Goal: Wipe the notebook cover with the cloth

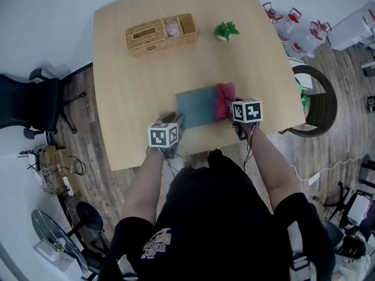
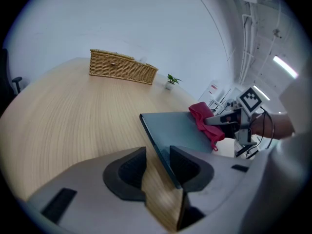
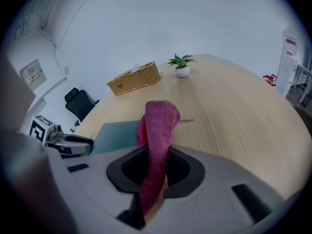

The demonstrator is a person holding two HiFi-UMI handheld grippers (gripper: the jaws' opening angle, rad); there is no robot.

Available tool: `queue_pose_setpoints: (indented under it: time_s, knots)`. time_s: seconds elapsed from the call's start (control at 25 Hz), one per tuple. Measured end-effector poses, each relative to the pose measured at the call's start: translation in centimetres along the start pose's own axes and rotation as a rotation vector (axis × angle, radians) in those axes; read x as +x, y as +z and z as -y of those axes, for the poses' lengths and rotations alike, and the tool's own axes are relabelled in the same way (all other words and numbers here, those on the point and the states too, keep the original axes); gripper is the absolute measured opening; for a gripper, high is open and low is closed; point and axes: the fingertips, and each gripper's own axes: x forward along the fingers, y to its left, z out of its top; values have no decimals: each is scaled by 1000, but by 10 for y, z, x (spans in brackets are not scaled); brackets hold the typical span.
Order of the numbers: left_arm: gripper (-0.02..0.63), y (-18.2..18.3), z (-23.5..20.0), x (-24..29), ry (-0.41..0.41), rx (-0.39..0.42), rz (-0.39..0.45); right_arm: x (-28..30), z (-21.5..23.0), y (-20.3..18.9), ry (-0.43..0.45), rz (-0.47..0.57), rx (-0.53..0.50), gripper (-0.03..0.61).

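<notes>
Right gripper point(image 3: 154, 172), jaws on cloth point(image 3: 159, 118), at notebook point(image 3: 117, 133) edge

Room notes, seen from my working position.

- Counter point(image 1: 129, 81): light wood with rounded corners; grain runs lengthwise.
- Far end of counter: wicker basket point(image 1: 161, 33). A small potted plant point(image 1: 225, 30) stands near it, apart from it.
- Wall point(image 2: 122, 23): plain white, behind the counter's far side.
- Floor point(image 1: 343, 139): grey-brown wood planks.
- To my left: black office chair point(image 1: 26, 101), near the counter's edge. Nearer me, a tangle of cables point(image 1: 53, 171) and a fan point(image 1: 50, 230).
- To my right: round dark chair point(image 1: 319, 101), just beside the counter. Beyond it, clear jugs point(image 1: 296, 34) with red handles.
- Overhead: one strip light point(image 2: 285, 67), lit.
</notes>
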Motion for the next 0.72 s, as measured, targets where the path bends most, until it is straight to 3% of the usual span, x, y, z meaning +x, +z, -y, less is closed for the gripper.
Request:
queue_pose_setpoints:
  time_s: [0.44,0.72]
  knots:
    - [144,-2,2,-2,-4,-4,-3,-19,27,-2,-129,-11,1,70]
    - [143,-1,3,-1,-10,-9,-2,-34,24,24,-187,94,-39,69]
